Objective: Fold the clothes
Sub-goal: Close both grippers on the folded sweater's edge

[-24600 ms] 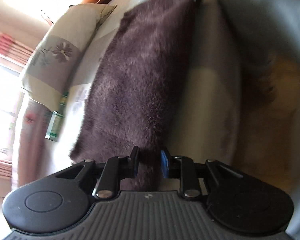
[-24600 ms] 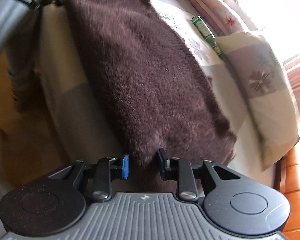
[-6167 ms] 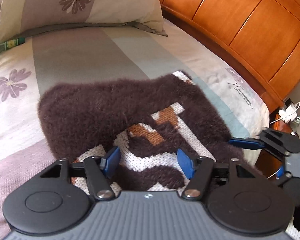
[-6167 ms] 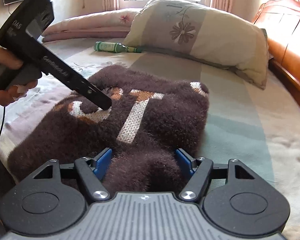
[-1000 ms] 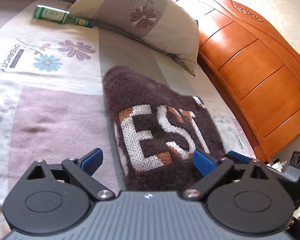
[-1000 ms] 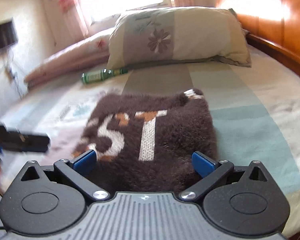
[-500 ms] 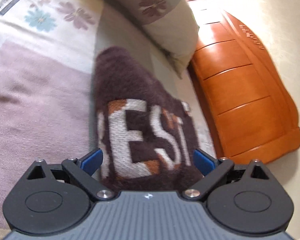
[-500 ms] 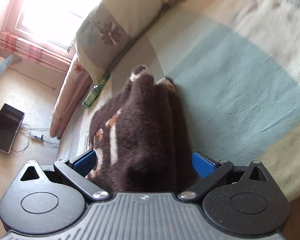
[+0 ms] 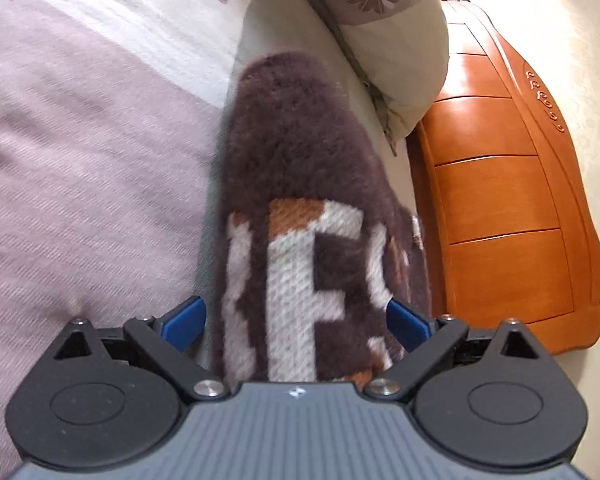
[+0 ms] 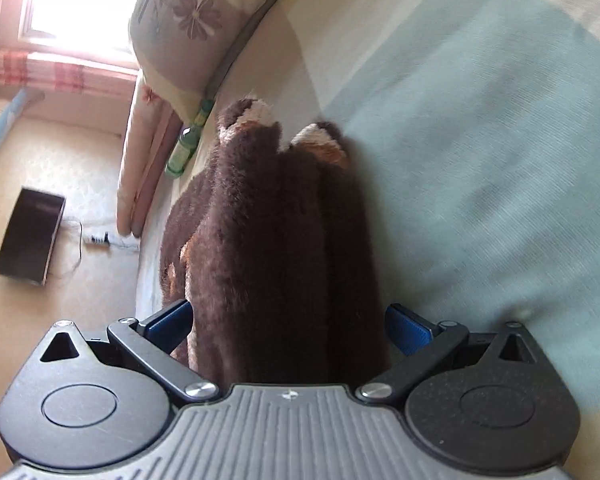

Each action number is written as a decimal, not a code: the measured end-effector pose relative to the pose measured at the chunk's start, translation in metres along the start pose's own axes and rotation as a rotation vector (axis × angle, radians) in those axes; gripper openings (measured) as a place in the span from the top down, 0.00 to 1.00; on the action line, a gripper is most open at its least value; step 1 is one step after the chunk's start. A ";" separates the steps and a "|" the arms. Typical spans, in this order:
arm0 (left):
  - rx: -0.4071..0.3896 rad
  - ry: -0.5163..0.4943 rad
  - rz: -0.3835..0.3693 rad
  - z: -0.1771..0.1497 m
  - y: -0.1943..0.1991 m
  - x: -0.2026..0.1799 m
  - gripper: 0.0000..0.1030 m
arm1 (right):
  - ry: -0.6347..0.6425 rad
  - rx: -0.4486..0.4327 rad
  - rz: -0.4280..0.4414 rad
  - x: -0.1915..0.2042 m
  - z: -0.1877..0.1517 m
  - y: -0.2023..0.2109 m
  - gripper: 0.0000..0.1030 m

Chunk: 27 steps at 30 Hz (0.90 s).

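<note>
The folded brown sweater [image 9: 300,184] lies on the bed [image 9: 80,152], running up the middle of the left wrist view from the bottom edge of the visible fabric to a rounded end in the upper centre. Its white and orange knitted letters face up in the lower middle of that frame. The left gripper [image 9: 296,322] is spread wide, released, with one blue pad at the lower left of the sweater and the other at its lower right, so the near end of the garment sits between the fingers without being pinched. In the right wrist view the sweater [image 10: 276,240] fills the centre, its stacked folds rising toward two light-tipped corners in the upper middle. The right gripper [image 10: 288,326] is likewise spread, its blue pads flanking the thick folded edge at lower left and lower right, gripping nothing. A flowered pillow [image 10: 188,28] sits in the upper left of that view, with a green bottle [image 10: 186,148] just below it. An orange wooden headboard [image 9: 512,200] fills the right side of the left view.
</note>
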<state>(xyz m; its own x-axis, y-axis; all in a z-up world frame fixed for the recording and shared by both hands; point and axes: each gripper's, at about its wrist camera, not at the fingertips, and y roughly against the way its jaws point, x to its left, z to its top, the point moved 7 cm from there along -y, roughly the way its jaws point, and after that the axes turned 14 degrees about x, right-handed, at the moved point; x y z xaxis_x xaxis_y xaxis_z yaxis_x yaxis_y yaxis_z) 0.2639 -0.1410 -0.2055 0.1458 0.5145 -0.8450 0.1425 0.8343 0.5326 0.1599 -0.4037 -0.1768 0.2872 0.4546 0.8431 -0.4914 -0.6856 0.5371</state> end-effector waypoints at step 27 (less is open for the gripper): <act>0.256 -0.032 -0.013 0.035 -0.033 -0.019 0.02 | 0.071 0.068 0.057 0.023 0.003 -0.027 0.00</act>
<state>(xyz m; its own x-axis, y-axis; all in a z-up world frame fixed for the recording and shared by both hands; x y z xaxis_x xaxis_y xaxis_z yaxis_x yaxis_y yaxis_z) 0.2909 -0.1856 -0.2051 0.1731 0.4941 -0.8520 0.3875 0.7611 0.5201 0.1822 -0.3767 -0.1720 0.2008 0.4512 0.8695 -0.4472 -0.7475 0.4912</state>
